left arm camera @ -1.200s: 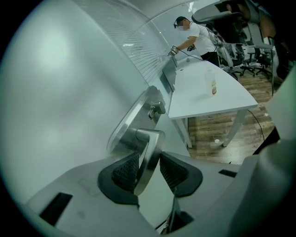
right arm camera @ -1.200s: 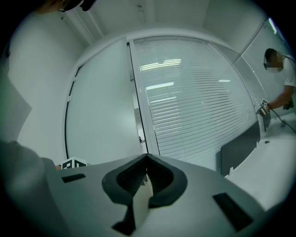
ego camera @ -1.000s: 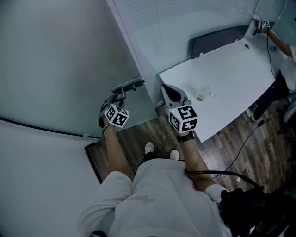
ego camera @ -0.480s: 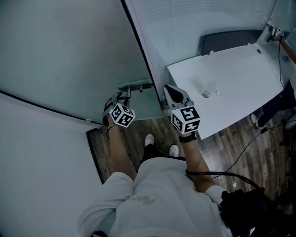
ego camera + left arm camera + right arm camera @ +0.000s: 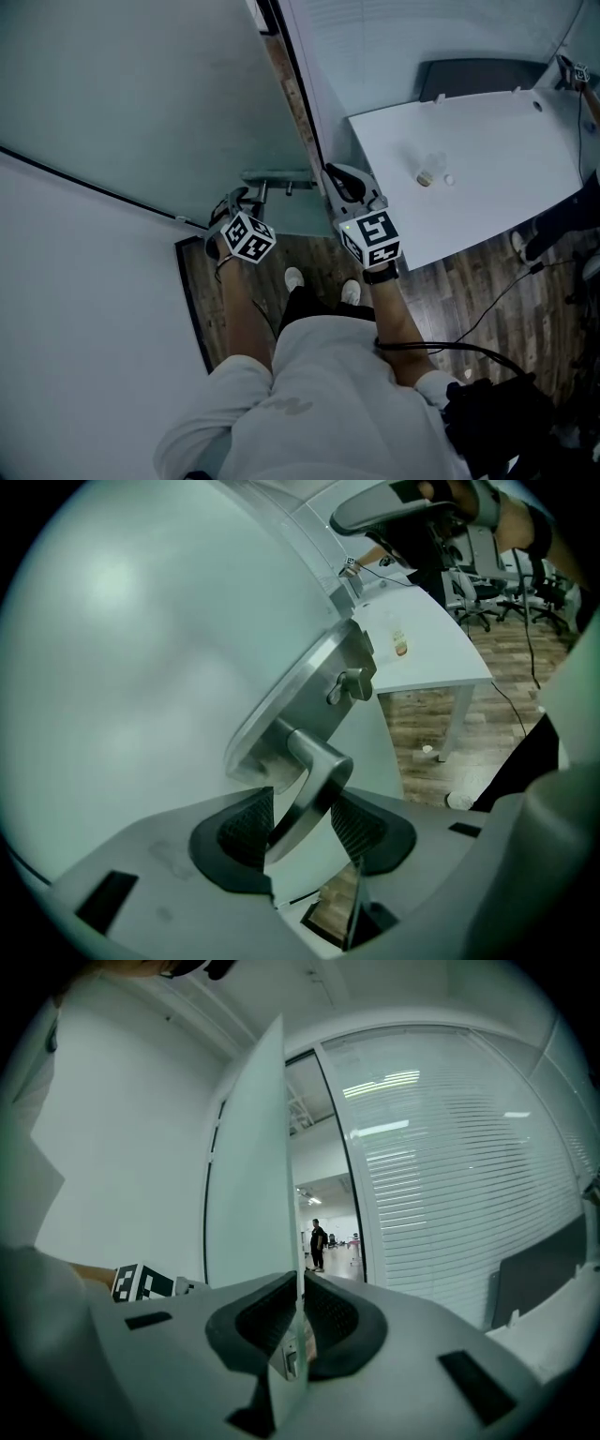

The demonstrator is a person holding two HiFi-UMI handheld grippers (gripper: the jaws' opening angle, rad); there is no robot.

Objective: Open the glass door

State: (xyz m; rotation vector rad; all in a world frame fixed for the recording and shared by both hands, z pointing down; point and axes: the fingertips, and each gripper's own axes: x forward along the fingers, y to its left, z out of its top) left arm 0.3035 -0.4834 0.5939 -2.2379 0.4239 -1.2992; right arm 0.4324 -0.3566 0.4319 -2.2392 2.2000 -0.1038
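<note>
The frosted glass door (image 5: 141,84) stands ajar, its free edge swung off the frame. Its metal lever handle (image 5: 277,178) sits on a plate near that edge. My left gripper (image 5: 236,197) is at the handle. In the left gripper view the lever (image 5: 319,766) runs down between the jaws of the left gripper (image 5: 300,822), which are opening, with a gap beside the pads (image 5: 246,822). My right gripper (image 5: 330,172) is shut on the door's free edge. In the right gripper view the pane's edge (image 5: 281,1176) is pinched in the right gripper (image 5: 298,1312).
A white table (image 5: 487,150) with a small object (image 5: 424,177) stands right of the door, a dark chair (image 5: 478,75) behind it. A glass wall with blinds (image 5: 450,1166) flanks the doorway. A person (image 5: 319,1241) stands far beyond it. Cables cross the wood floor (image 5: 478,291).
The door has swung further open, and a gap now shows between its edge and the frame. Both grippers moved along with the door.
</note>
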